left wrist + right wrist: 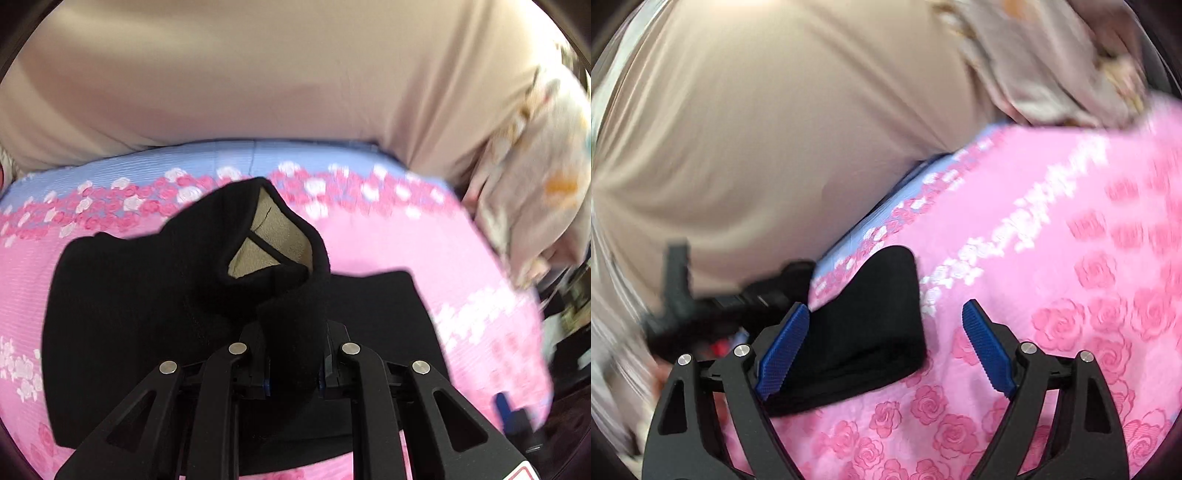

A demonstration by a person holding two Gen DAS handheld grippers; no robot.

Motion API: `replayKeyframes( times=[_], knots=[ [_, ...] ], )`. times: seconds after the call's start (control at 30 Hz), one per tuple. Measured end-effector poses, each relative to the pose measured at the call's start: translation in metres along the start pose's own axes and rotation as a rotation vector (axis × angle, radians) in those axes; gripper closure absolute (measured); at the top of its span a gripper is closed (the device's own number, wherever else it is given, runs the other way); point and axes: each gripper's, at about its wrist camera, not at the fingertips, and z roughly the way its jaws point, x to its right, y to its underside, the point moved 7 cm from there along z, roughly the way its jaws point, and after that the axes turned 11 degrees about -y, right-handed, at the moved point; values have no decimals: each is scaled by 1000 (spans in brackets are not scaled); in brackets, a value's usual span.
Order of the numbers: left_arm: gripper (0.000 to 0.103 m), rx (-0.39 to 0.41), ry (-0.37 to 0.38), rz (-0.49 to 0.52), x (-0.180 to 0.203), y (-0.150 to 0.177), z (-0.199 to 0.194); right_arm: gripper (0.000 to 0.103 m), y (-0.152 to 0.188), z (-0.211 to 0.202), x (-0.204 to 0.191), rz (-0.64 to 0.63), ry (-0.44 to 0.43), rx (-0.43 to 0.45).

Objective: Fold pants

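The black pants [129, 314] lie spread on a pink rose-print bedcover [388, 251]. My left gripper [293, 332] is shut on a bunched fold of them and holds it raised, so the beige lining [273, 236] shows inside the opening. In the right wrist view a folded edge of the pants [857, 332] lies flat on the bedcover [1052, 295]. My right gripper [884, 314] stands open just over it. The left blue pad [783, 350] is close to the cloth, and the right pad [988, 350] is over bare cover. Nothing is pinched there.
A big beige cushioned surface [258, 74] rises behind the bed. A pale printed cloth [535, 184] is heaped at the right. The other gripper's dark, blurred body [738, 299] shows at the left of the right wrist view. Dark clutter lies beyond the bed's right edge.
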Motion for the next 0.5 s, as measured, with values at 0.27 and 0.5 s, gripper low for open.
replayKeyframes(
  times=[0.27,0.5],
  knots=[
    [67,-87,37,71,-3,25,-12,20,1,14,-1,-15,-18,-63],
    [18,184,76,34,-69,6,-120,20,7,29,-3,-36,25,-139]
  ],
)
